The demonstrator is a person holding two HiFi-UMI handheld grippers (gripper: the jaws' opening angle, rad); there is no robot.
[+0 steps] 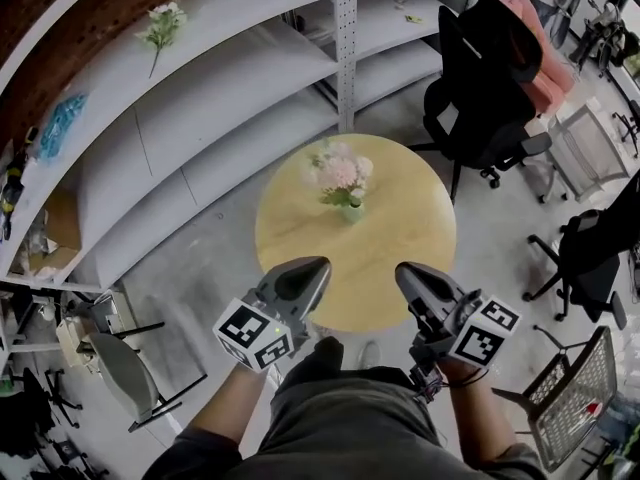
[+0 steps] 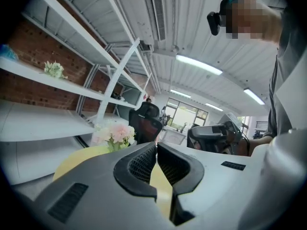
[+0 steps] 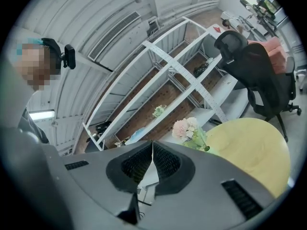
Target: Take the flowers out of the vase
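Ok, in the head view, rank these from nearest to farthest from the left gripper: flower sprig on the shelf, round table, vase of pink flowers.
From the left gripper:
1. The round table, its near edge just by the tip.
2. The vase of pink flowers, mid-table, toward the far side.
3. The flower sprig, on the shelf beyond the table, upper left.

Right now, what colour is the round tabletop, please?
Pale yellow tabletop, clearest in the head view.
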